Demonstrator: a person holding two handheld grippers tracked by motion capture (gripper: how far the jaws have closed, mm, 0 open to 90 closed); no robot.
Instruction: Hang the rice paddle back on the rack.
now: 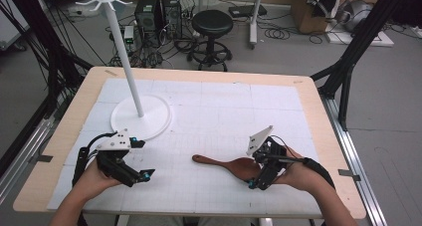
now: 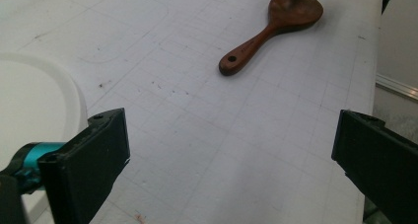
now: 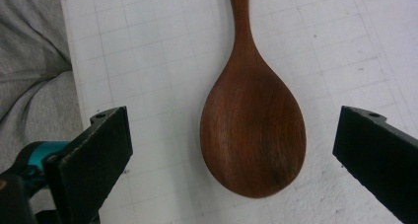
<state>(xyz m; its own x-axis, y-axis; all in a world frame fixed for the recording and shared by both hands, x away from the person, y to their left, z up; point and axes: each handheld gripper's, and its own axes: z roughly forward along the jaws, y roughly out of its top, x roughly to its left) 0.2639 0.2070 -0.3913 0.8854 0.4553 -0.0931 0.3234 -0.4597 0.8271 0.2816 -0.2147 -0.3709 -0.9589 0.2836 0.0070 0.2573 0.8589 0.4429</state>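
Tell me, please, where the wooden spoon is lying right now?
The wooden spoon lies flat on the white mat near the table's front edge, right of centre in the high view, its bowl between the open right gripper's jaws and its handle pointing towards the left gripper.

The spoon (image 1: pixel 233 165) was dark reddish-brown wood, with a broad oval bowl and a short handle that had a small hole near its tip. It lay flat on the white gridded mat, near the front edge and right of centre, bowl hollow up, its handle pointing left across the table. In the right gripper view its bowl (image 3: pixel 253 135) sat between the two spread jaws, touching neither.
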